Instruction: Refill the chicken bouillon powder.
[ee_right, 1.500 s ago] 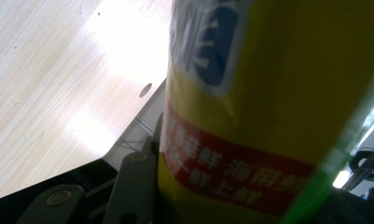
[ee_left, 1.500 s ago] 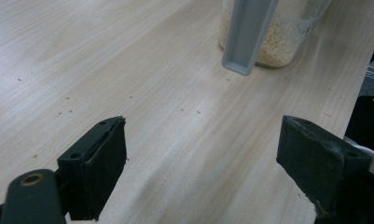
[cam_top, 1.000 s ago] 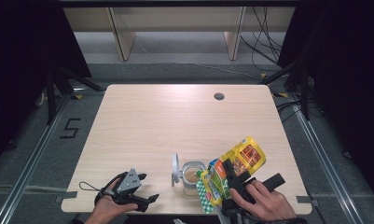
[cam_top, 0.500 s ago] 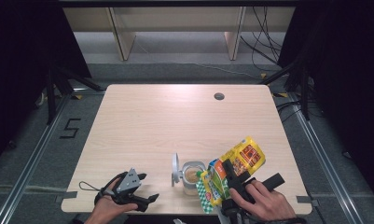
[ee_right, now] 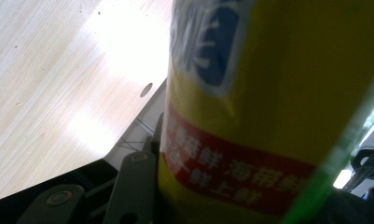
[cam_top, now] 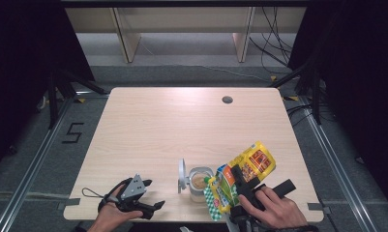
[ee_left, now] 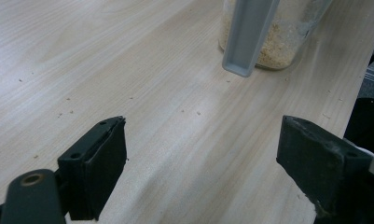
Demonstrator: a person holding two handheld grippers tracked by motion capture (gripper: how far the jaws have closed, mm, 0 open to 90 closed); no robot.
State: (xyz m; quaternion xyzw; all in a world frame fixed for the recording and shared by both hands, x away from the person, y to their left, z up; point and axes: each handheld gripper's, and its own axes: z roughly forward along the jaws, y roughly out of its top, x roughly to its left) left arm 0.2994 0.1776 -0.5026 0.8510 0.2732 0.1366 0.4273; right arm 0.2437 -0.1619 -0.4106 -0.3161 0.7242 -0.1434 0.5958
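Observation:
A clear jar [cam_top: 199, 182] partly filled with pale crumbs stands near the table's front edge, its grey lid [cam_top: 182, 175] flipped open to the left. A yellow snack bag [cam_top: 242, 176] is tilted with its mouth over the jar, and my right gripper [cam_top: 242, 183] is shut on it. Up close in the right gripper view the yellow bag [ee_right: 273, 112] presses against the jaws. My left gripper [cam_top: 150, 207] rests at the front left with its jaws wide open and nothing between them. Beyond those jaws in the left gripper view stand the jar [ee_left: 273, 39] and its lid [ee_left: 247, 35].
The light wooden table [cam_top: 182, 125] has a round cable hole [cam_top: 227, 100] at the back right. Fine crumbs are scattered on the wood by the jar. Dark floor and metal rails lie around the table, with shelf legs behind.

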